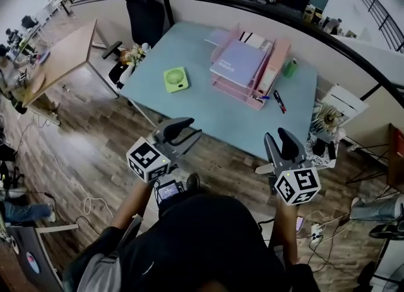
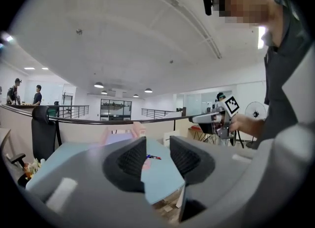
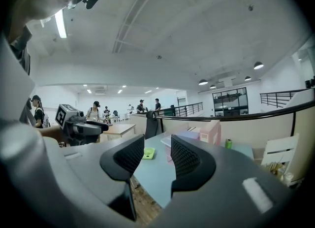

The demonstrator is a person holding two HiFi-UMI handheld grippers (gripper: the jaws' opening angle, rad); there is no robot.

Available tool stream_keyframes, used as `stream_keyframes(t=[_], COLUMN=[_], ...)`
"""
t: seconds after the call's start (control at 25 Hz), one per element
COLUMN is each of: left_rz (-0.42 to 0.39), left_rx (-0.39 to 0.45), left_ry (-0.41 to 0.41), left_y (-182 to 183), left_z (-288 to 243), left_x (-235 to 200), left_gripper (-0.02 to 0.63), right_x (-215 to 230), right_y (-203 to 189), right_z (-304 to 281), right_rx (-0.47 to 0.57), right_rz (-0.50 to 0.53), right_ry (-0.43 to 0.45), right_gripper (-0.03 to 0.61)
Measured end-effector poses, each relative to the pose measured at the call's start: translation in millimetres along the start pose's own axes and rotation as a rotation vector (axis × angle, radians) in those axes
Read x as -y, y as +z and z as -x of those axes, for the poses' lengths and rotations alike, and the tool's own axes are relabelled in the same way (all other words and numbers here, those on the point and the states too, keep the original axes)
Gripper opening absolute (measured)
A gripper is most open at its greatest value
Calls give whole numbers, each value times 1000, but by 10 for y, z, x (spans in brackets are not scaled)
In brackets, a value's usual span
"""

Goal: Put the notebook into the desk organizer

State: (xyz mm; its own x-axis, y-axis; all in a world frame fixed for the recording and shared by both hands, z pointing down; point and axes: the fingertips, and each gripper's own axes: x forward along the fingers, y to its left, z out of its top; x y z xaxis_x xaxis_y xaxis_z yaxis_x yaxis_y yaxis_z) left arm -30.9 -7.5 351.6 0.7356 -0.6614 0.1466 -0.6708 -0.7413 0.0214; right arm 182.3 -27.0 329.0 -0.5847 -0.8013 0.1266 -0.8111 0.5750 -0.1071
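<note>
A lavender notebook [image 1: 237,62] lies on the top tray of the pink desk organizer [image 1: 278,64] at the far side of the light blue table [image 1: 208,114]. Both grippers hang in the air in front of the table's near edge, well short of the organizer. My left gripper [image 1: 188,131] is open, a narrow gap between its jaws and nothing in it. My right gripper [image 1: 281,135] is open and empty too. In the left gripper view the left gripper [image 2: 157,155] frames the table and the right gripper [image 2: 212,118]. In the right gripper view the right gripper [image 3: 157,155] faces the organizer [image 3: 210,131].
A green mini fan [image 1: 176,79] sits left of the organizer, a green can [image 1: 290,67] to its right, and pens [image 1: 278,100] lie in front of it. A black office chair [image 1: 145,10] and a wooden desk [image 1: 66,54] stand at the left. A white rack [image 1: 341,105] stands at the right.
</note>
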Motion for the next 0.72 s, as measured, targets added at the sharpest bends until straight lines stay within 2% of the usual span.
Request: stream_keyframes(t=[0.72], left_rz=[-18], left_rx=[-17], left_ry=[-163], left_y=[-26], left_z=[-129], left_x=[-936], left_gripper=[163], right_x=[-79], right_y=[68], right_z=[-580], right_rx=[11], right_rz=[-19], right_ry=[-182], right_gripper=[166])
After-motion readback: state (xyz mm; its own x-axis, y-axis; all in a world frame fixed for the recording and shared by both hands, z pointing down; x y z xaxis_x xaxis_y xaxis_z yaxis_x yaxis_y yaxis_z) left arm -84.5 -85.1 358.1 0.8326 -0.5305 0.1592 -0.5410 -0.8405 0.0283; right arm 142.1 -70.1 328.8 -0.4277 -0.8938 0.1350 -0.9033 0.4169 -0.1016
